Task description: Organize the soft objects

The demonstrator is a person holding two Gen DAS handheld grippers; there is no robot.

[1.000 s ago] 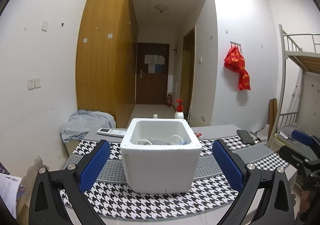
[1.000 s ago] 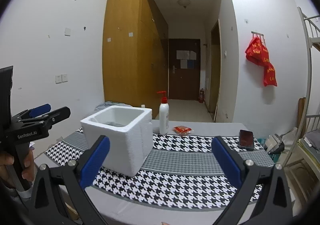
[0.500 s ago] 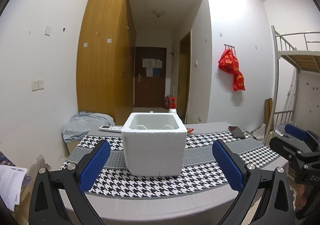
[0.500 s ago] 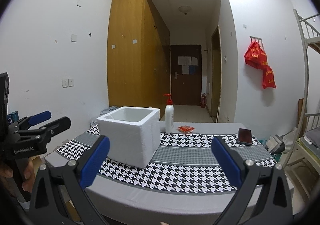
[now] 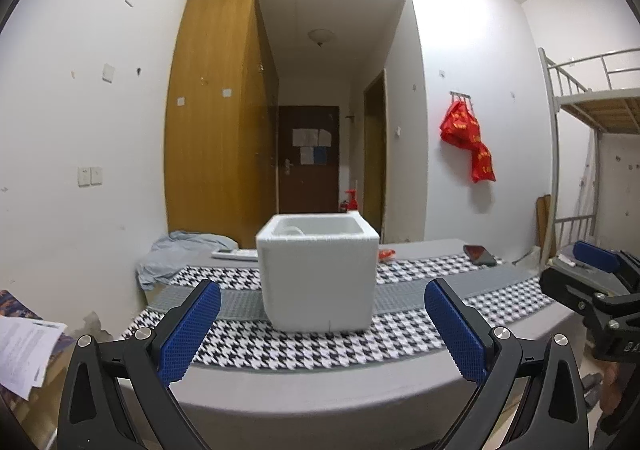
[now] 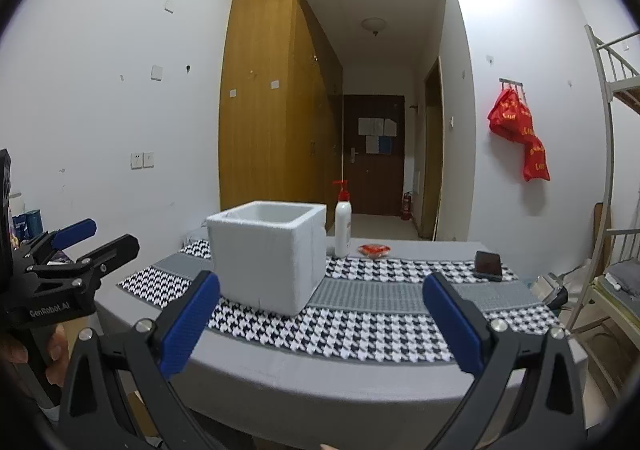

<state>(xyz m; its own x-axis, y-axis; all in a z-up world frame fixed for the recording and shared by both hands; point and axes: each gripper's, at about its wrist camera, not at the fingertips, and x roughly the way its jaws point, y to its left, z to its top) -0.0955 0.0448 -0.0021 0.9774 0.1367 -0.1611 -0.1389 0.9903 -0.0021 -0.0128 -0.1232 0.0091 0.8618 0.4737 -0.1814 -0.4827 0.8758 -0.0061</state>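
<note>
Dorm-type room: white walls, wooden wardrobe (image 5: 216,122) left of a hallway ending in a dark door (image 6: 374,154), metal bunk bed (image 5: 592,98) at the right edge. Grey table (image 6: 344,382) in front, covered with a houndstooth cloth (image 6: 360,326) that has a grey band across it.

Landmark: white foam box (image 5: 318,274), open top, sitting on the cloth.
- Box contents: something pale just visible over the rim in the left wrist view; can't tell what it is.
- Behind the box, right side: white pump bottle (image 6: 343,220) with red pump, upright.
- Right of the bottle: small red packet (image 6: 375,249) on the bare grey table.
- Further right of the box: dark phone (image 6: 488,265) lying flat at the cloth's far edge.
- Behind the box, left: white remote (image 5: 236,254), and beyond it a crumpled light-blue cloth (image 5: 180,250).
- Red bags (image 5: 468,142) hang on wall hooks, above and right of the box.

Left gripper (image 5: 322,324): fingers spread wide, nothing between them, centred on the box but short of the table edge, not touching it.
Right gripper (image 6: 320,324): also spread wide, empty, off the near table edge, box ahead-left of it.
Each gripper shows at the edge of the other's view, held by a hand (image 6: 48,350).
</note>
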